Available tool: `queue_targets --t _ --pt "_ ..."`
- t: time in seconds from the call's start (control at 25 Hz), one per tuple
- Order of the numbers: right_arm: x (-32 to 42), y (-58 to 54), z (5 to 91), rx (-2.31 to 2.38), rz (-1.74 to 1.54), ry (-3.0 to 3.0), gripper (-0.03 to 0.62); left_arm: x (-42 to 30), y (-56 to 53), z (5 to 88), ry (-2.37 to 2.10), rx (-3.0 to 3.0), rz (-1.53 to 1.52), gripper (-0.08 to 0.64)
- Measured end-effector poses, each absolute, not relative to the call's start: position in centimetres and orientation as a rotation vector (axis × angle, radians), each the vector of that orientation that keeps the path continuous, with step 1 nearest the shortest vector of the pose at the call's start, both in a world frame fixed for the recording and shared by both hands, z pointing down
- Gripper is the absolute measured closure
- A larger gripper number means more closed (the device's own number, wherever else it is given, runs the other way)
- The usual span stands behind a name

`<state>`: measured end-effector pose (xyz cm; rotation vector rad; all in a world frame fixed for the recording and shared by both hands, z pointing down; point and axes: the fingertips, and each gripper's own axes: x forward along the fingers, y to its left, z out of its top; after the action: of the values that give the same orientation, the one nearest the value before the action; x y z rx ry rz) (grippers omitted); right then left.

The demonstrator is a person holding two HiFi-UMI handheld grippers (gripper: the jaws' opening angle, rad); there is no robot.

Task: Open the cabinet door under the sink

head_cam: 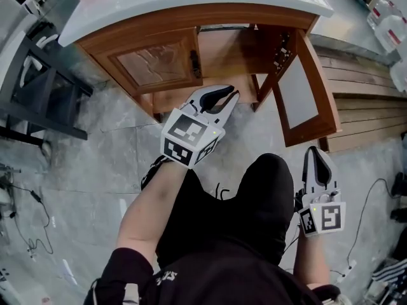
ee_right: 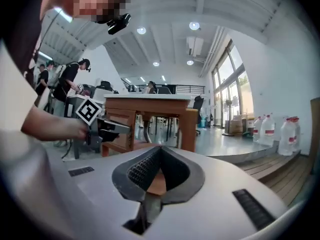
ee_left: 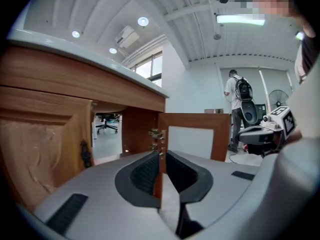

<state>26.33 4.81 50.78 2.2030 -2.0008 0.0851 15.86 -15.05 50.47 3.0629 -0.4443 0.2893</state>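
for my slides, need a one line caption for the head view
Right cabinet door open, left door shut; left gripper near the opening, right gripper shut, held back.

No legible text, number or brand in any view.
Only code patterns and unreadable print. The left marker cube (head_cam: 191,137) on the left gripper (head_cam: 233,95) and the right marker cube (head_cam: 324,218) on the right gripper (head_cam: 316,151) carry black-and-white square markers: blocks only, no letters or digits. Each cube also shows in the other gripper's view, same letterless pattern. White print on the person's black shirt (head_cam: 170,276), bottom of head view: a fragment cut off by a fold, illegible. Water jugs (ee_right: 289,133) at right of right gripper view have red labels, too small to read.
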Motion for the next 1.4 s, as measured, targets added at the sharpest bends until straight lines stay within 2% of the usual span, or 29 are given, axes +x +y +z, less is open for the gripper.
queue_targets --t 0.44,0.6,0.76,1.08,1.16,1.4 --pt "16.1 -11.7 50.2 1.914 0.105 -2.413 0.578 9.9 -22.7 54.2 -0.821 2.946 0.404 0.502" --pt "14.9 -14.5 50.6 1.887 0.131 -2.465 0.578 9.8 -25.6 56.1 -0.934 2.901 0.457 0.421" --pt "14.9 -15.0 51.3 1.897 0.165 -2.481 0.578 10.4 -27.3 57.8 -0.982 2.852 0.487 0.411" --pt "16.5 -13.8 51.3 1.966 0.184 -2.468 0.578 11.8 -28.3 57.3 -1.052 2.837 0.475 0.428" --pt "16.9 -13.5 50.4 1.997 0.175 -2.462 0.578 11.7 -28.6 57.3 -1.079 2.821 0.483 0.469" --pt "17.3 -13.1 50.1 1.991 0.165 -2.478 0.578 11.6 -28.3 57.5 -1.064 2.818 0.512 0.474"
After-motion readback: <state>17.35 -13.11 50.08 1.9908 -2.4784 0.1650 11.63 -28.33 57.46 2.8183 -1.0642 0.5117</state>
